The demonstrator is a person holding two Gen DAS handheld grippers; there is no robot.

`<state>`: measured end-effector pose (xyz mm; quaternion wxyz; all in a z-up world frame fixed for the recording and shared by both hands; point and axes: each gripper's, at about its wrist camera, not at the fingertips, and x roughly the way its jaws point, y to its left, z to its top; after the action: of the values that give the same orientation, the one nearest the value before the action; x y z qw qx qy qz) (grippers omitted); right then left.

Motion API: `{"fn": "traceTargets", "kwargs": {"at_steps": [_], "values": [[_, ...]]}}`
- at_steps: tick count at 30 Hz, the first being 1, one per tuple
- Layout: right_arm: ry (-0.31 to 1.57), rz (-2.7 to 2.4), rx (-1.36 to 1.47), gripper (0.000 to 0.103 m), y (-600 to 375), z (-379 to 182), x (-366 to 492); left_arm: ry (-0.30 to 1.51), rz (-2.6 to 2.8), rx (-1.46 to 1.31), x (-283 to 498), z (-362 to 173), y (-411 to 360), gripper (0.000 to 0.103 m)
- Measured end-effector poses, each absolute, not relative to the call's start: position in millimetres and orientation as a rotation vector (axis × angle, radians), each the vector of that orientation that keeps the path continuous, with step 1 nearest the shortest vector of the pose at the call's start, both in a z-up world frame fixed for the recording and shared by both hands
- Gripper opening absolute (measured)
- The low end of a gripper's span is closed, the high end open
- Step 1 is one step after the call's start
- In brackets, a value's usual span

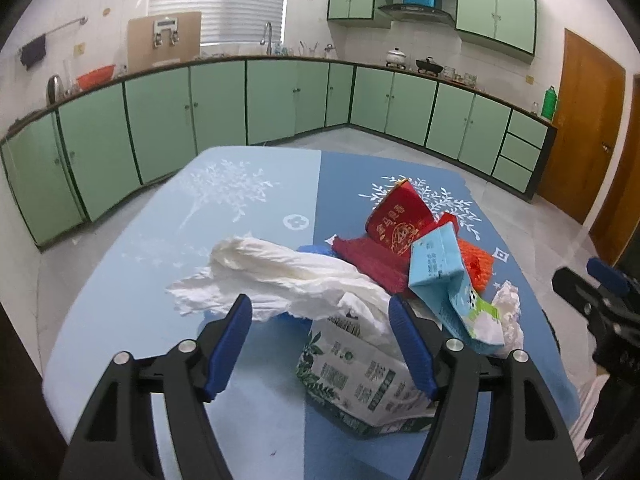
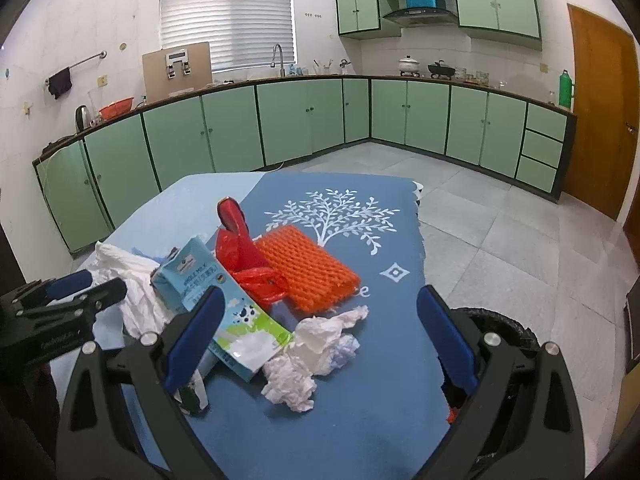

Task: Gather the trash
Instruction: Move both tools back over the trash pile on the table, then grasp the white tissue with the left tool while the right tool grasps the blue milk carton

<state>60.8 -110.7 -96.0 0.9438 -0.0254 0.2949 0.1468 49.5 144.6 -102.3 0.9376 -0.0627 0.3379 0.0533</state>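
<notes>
Left wrist view: a heap of trash is seen on a blue table (image 1: 248, 208) printed with white trees. Nearest is a green-and-white printed bag (image 1: 356, 384), with a long white plastic bag (image 1: 280, 272) draped across its top; the plastic bag's long axis runs left to right, its ragged end pointing left. Behind it lie a dark red foam net (image 1: 372, 260), a red paper cup (image 1: 396, 220) tipped on its side, and a light blue milk carton (image 1: 444, 280) leaning with its length slanted toward the near right. An orange foam net (image 1: 476, 260) is partly hidden behind the carton, and crumpled tissue (image 1: 510, 308) lies just right of it. The left gripper (image 1: 320, 340) is spread wide, nothing held, with the printed bag and the plastic bag between its blue pads.

Right wrist view: the right gripper (image 2: 320, 336) is also spread wide and holds nothing. Between its fingers lie the tissue (image 2: 312, 356) and the carton's (image 2: 224, 312) lower end. A black bin (image 2: 504, 332) is partly seen past the table's right edge. Green kitchen cabinets (image 2: 280, 120) line the walls beyond.
</notes>
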Motion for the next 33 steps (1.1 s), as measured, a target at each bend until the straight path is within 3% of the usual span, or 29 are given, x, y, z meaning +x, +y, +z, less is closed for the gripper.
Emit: {"fn": "traceTargets", "kwargs": {"at_steps": [1,3,4,6,8,19,25,33], "values": [[0.605,0.299,-0.052,0.094,-110.8,-96.3,61.9,0.695,0.100,-0.140,51.1,-103.5,146.3,0.067],[0.610,0.299,-0.053,0.094,-110.9,-97.3,62.8,0.715,0.074,-0.170,55.7,-107.9,148.5,0.041],[0.611,0.299,-0.054,0.094,-110.7,-97.6,63.4,0.731,0.053,-0.194,58.6,-110.5,149.9,0.033],[0.614,0.301,-0.056,0.094,-110.0,-98.2,64.2,0.738,0.019,-0.232,59.3,-113.7,152.3,0.009],[0.616,0.306,-0.059,0.094,-108.0,-98.5,65.9,0.723,0.011,-0.238,56.9,-113.5,151.9,0.002],[0.594,0.375,-0.065,0.093,-86.2,-92.4,68.0,0.609,0.048,-0.253,41.0,-86.5,158.9,0.001],[0.589,0.441,-0.071,0.086,-65.6,-91.2,70.6,0.542,0.085,-0.229,26.9,-67.9,168.9,0.001],[0.621,0.504,-0.091,0.086,-33.8,-102.2,75.9,0.563,0.153,-0.243,16.7,-80.1,188.0,0.001]]}}
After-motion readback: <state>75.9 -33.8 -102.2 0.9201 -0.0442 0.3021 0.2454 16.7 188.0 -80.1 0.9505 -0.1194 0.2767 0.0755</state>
